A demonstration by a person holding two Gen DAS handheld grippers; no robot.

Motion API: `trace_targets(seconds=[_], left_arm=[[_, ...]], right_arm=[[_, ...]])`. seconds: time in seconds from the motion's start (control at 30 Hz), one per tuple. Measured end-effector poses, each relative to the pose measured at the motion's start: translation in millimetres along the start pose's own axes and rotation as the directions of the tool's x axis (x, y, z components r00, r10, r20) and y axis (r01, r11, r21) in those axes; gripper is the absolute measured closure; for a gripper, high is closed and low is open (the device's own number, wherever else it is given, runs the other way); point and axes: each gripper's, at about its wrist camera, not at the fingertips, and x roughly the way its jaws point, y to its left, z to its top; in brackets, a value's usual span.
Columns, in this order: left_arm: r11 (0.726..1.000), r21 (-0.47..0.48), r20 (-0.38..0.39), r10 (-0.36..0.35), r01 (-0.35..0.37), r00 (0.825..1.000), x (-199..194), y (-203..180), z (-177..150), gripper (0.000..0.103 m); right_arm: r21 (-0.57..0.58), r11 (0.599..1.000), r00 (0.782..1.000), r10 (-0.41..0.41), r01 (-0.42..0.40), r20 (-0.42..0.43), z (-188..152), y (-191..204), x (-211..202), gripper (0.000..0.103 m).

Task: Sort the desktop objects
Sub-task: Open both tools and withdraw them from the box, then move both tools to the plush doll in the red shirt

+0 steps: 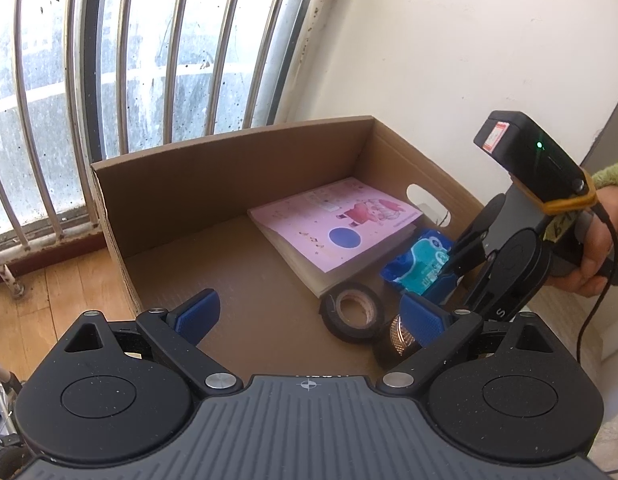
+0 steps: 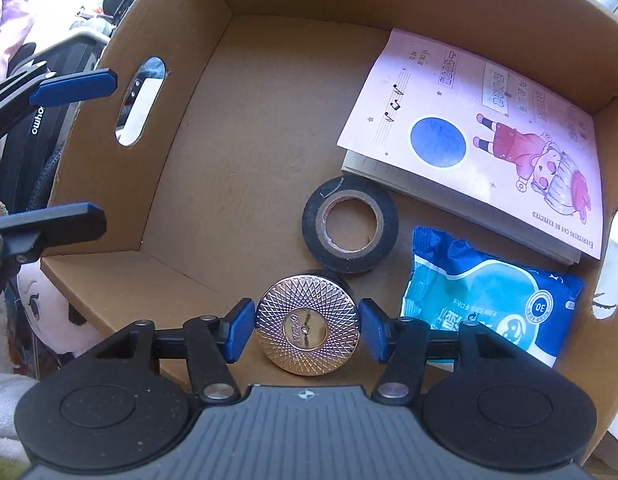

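An open cardboard box (image 1: 229, 168) (image 2: 181, 184) holds a pink notebook (image 1: 337, 224) (image 2: 477, 136), a black tape roll (image 1: 353, 312) (image 2: 351, 224), a blue wet-wipe pack (image 1: 419, 264) (image 2: 485, 300) and a round gold-lidded tin (image 1: 403, 338) (image 2: 307, 324). My right gripper (image 2: 307, 330) (image 1: 457, 256) is inside the box with its blue pads on either side of the tin, small gaps showing, so it is open. My left gripper (image 1: 309, 316) is open and empty above the box's near edge; it also shows at the left of the right wrist view (image 2: 75, 152).
A barred window (image 1: 129, 60) and white wall (image 1: 449, 40) stand behind the box. Wooden floor (image 1: 49, 300) lies left. A doll (image 2: 41, 312) and dark bags (image 2: 41, 120) sit outside the box's left wall.
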Motion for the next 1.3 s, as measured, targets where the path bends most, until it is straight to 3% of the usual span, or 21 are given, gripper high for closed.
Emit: trace_targets(seconds=[0.17, 0.37, 0.43, 0.5, 0.57, 0.63, 0.73, 0.77, 0.8, 0.83, 0.9, 0.93, 1.0, 1.07, 1.13, 1.3], left_arm=[[1.000, -0.006, 0.006, 0.005, -0.005, 1.000, -1, 3, 0, 0.005], [1.000, -0.020, 0.012, 0.003, -0.002, 1.000, -2, 6, -2, 0.005], [1.000, -0.023, 0.008, 0.008, -0.008, 1.000, -3, 7, -4, 0.005], [0.999, -0.028, 0.006, 0.018, -0.017, 1.000, -5, 7, -5, 0.005], [0.999, -0.032, 0.012, 0.030, -0.030, 0.999, -9, 6, -6, 0.005], [0.999, -0.025, 0.035, 0.047, -0.046, 0.998, -15, 0, -6, 0.005], [0.997, 0.010, 0.091, 0.081, -0.082, 0.993, -26, -16, -7, 0.003], [0.995, 0.028, 0.115, 0.092, -0.096, 0.989, -31, -23, -8, 0.002], [0.993, 0.040, 0.140, 0.104, -0.111, 0.985, -36, -29, -10, 0.002], [0.990, 0.055, 0.171, 0.116, -0.127, 0.978, -43, -37, -12, 0.001], [0.985, 0.080, 0.221, 0.130, -0.150, 0.967, -58, -50, -18, 0.000], [0.983, 0.086, 0.252, 0.135, -0.162, 0.958, -66, -57, -22, 0.000], [0.977, 0.084, 0.306, 0.160, -0.194, 0.938, -82, -69, -32, 0.000], [0.974, 0.068, 0.346, 0.181, -0.217, 0.920, -99, -81, -45, 0.000], [0.975, 0.045, 0.368, 0.186, -0.218, 0.911, -117, -90, -59, 0.000], [0.962, -0.097, 0.405, 0.273, -0.256, 0.873, -160, -101, -104, 0.000]], right_arm=[[-0.027, 1.000, 0.992, -0.019, 0.016, -0.128, 21, 4, 18, 0.042], [-0.039, 0.999, 0.989, -0.042, 0.037, -0.141, 26, 9, 33, 0.040], [-0.051, 0.998, 0.992, -0.054, 0.049, -0.111, 19, 13, 24, 0.038], [-0.056, 0.997, 0.996, -0.064, 0.061, -0.055, 7, 18, 9, 0.027], [-0.062, 0.995, 0.996, -0.076, 0.080, 0.056, -11, 23, -15, 0.025], [-0.051, 0.995, 0.980, -0.080, 0.091, 0.183, -33, 28, -42, 0.020], [0.021, 0.995, 0.891, -0.101, 0.102, 0.444, -63, 27, -78, 0.011], [0.034, 0.996, 0.841, -0.086, 0.080, 0.535, -71, 24, -78, 0.010], [0.039, 0.997, 0.794, -0.073, 0.062, 0.603, -95, 28, -88, 0.006], [0.047, 0.998, 0.734, -0.062, 0.042, 0.676, -126, 37, -95, 0.002], [0.058, 0.998, 0.646, -0.060, 0.026, 0.761, -167, 32, -81, 0.000], [0.065, 0.998, 0.607, -0.068, 0.027, 0.792, -189, 36, -95, 0.000], [0.089, 0.995, 0.548, -0.098, 0.044, 0.831, -228, 51, -104, 0.000], [0.113, 0.992, 0.514, -0.129, 0.061, 0.848, -247, 62, -72, 0.000], [0.135, 0.987, 0.508, -0.159, 0.085, 0.847, -261, 72, -46, 0.000], [0.152, 0.982, 0.525, -0.189, 0.113, 0.830, -275, 94, -14, 0.000]])
